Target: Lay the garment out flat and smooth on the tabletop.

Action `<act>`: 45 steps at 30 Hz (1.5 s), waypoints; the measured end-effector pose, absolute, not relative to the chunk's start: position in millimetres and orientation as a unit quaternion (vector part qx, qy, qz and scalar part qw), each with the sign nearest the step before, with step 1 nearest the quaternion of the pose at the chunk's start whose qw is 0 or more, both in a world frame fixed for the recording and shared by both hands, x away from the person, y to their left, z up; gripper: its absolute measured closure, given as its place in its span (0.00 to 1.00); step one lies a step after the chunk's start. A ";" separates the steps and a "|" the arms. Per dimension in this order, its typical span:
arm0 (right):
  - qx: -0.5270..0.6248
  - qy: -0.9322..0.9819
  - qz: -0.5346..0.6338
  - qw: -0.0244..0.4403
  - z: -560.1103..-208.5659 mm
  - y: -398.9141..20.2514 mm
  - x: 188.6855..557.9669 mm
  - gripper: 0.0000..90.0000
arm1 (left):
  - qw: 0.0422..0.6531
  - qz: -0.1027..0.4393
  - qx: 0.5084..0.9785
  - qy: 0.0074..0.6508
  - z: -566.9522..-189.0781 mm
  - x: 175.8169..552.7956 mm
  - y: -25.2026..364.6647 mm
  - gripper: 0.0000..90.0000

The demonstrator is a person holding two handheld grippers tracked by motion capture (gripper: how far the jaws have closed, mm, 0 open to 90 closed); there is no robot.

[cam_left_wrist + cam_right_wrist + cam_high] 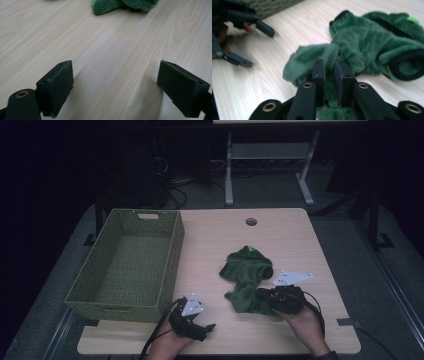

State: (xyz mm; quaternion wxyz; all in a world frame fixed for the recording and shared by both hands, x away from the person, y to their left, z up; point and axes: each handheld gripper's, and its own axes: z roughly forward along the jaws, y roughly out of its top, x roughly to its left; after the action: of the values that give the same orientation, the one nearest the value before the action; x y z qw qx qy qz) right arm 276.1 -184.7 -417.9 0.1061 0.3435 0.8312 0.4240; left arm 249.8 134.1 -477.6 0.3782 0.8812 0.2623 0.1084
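At the near edge of the desk (210, 235), the left gripper (115, 90) rested spread and empty. The right gripper (329, 72) pinched the near fold of the green plush garment (247, 280) at mid-desk; carrying it left to the far-left wicker basket (127, 265) seemed next. The garment's exact form was unclear.

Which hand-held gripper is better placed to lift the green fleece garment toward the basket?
Right. The right hand-held gripper already has green fleece garment fabric between its nearly closed jaws. The left hand-held gripper stands open over bare table, apart from it, though nearer the basket.
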 end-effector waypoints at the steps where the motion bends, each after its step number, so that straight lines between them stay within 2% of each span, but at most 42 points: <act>1: 0.343 0.832 0.420 0.114 -415.8 -183.3 276.2 0.89 | 0.378 0.108 0.881 0.262 -477.6 249.8 134.1 0.14; 8: 0.326 0.831 0.433 0.127 -408.3 -173.6 283.0 0.93 | 0.376 0.108 0.883 0.260 -477.4 250.6 134.1 0.14; 14: 0.349 0.849 0.383 0.101 -438.1 -170.3 298.3 0.94 | 0.374 0.110 0.884 0.256 -477.2 251.0 134.4 0.14; 22: 0.356 0.865 0.343 0.085 -460.4 -164.5 306.6 0.94 | 0.375 0.106 0.886 0.253 -477.1 251.6 135.0 0.14; 36: 0.363 0.845 0.376 0.113 -435.3 -190.0 289.7 0.76 | 0.373 0.106 0.887 0.249 -476.8 252.2 135.6 0.14; 45: 0.371 0.838 0.382 0.118 -431.1 -212.2 281.4 0.70 | 0.377 0.106 0.885 0.253 -477.1 251.9 135.0 0.14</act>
State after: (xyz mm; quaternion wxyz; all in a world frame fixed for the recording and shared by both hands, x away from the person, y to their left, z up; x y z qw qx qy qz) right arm 281.4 -212.2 -431.1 0.1175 0.3714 0.8381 0.3820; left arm 251.9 135.0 -477.1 0.3766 0.8849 0.2528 0.1058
